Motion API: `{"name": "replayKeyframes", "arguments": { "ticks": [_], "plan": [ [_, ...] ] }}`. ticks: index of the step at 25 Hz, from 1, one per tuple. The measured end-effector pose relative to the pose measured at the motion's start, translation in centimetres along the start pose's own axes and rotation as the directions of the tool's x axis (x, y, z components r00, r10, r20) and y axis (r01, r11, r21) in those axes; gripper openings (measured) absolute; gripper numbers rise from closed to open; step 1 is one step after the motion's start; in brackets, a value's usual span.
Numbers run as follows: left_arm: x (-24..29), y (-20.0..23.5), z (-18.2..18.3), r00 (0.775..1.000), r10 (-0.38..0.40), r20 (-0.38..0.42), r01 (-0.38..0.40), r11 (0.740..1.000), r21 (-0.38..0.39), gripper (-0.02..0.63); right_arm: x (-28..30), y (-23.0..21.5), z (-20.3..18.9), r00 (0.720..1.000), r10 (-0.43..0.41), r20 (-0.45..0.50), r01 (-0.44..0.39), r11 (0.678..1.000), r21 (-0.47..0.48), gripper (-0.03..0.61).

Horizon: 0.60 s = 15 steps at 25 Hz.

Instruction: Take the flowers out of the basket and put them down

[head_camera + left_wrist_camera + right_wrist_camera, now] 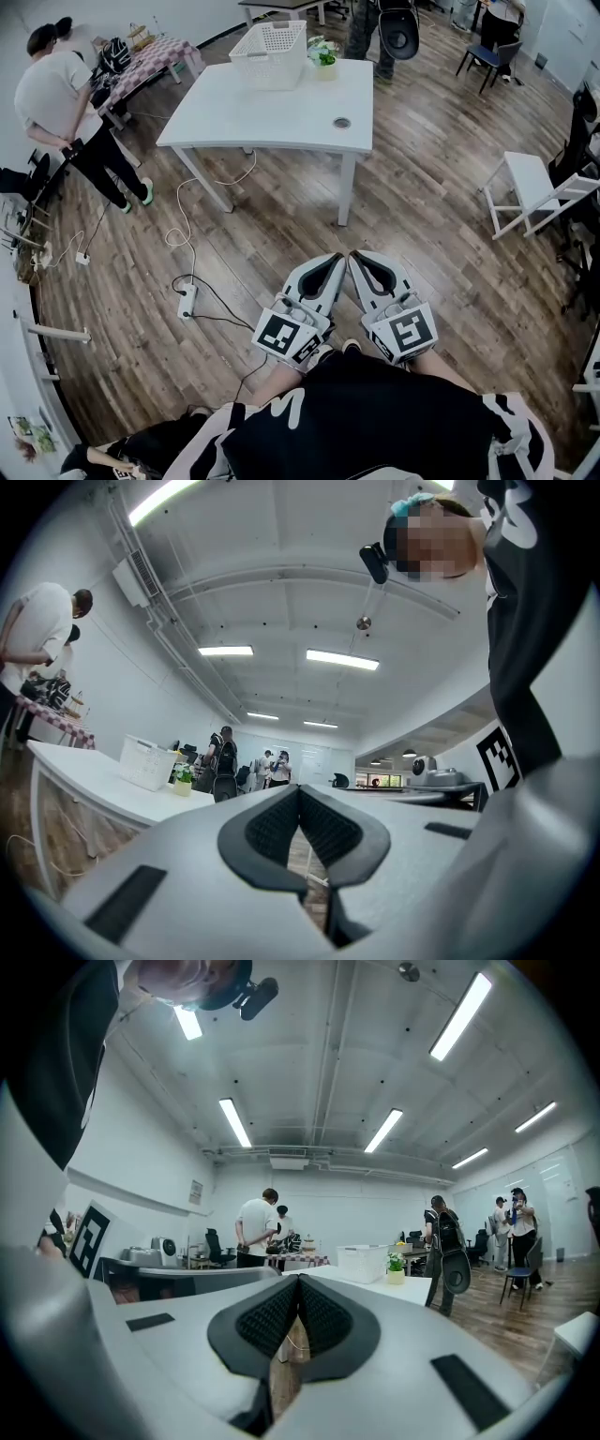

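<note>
A white slatted basket point(270, 52) stands at the far edge of the white table point(253, 112). Beside it, on its right, sits a small potted plant with flowers point(324, 58). The same basket point(147, 761) and potted flowers point(183, 778) appear small in the left gripper view, and the basket point(363, 1262) and potted flowers point(397, 1267) show in the right gripper view too. My left gripper point(337, 256) and right gripper point(354, 254) are held close to my body, well short of the table. Both are shut with nothing between the jaws.
Power strips and cables point(187, 300) lie on the wooden floor between me and the table. A person in a white shirt point(66, 103) stands at the left by a checkered table. A white bench point(534, 192) is at the right. Another person point(370, 28) stands behind the table.
</note>
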<state>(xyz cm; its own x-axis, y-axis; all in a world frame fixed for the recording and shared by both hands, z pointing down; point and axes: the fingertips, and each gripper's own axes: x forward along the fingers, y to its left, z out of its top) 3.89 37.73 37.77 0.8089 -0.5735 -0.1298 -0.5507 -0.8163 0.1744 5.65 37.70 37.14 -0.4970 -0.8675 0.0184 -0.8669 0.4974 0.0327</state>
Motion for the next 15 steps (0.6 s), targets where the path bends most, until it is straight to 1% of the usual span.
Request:
{"name": "replayKeyframes", "arguments": {
  "ticks": [15],
  "plan": [
    [-1.6,0.7,-0.1,1.000,0.005,0.002,-0.005,1.000,-0.007,0.005,0.5,1.4,-0.1,1.000,0.000,0.003,0.000,1.000,-0.005,0.017]
  ]
}}
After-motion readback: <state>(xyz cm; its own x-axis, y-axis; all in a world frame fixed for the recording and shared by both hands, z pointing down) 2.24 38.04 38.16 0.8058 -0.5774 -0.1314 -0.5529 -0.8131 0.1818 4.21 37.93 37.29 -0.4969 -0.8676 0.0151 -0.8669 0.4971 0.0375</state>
